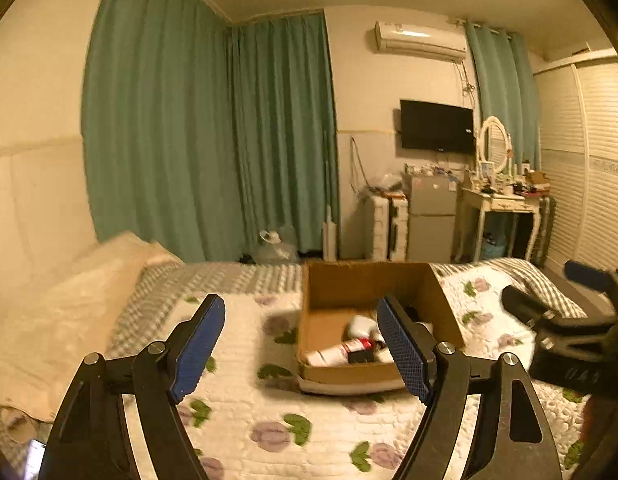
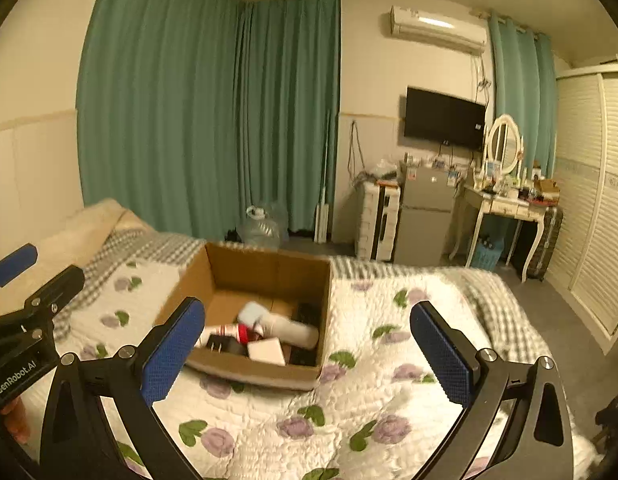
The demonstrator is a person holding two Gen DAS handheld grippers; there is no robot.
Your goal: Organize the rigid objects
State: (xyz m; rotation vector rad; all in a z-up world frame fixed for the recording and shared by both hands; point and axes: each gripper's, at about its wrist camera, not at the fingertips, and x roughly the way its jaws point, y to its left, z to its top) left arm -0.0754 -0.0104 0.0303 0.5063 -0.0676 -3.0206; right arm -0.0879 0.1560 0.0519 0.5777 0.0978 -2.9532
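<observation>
Blue-padded fingers of the left gripper [image 1: 301,344] stand wide apart with nothing between them, held above a floral quilt [image 1: 245,412]; the right gripper [image 2: 309,354] is likewise spread and empty over the same bedding. Ahead of both tools sits an open cardboard box [image 1: 445,304], resting on the quilt and holding the gathered items: a white bottle with a red band [image 1: 337,352], a small black object and other pieces too blurred to identify. From the left wrist camera the box lies ahead and right of centre, its near corner partly hidden behind the right-hand finger; the right wrist camera places it ahead and left of centre and alone reveals a white square box [image 2: 267,351] and a pale cylinder [image 2: 289,330] inside. Each view catches the other tool at its edge. Beyond the bed hang green curtains [image 2: 169,112], with a wall television [image 2: 443,118], a small fridge and a dressing table with an oval mirror.
</observation>
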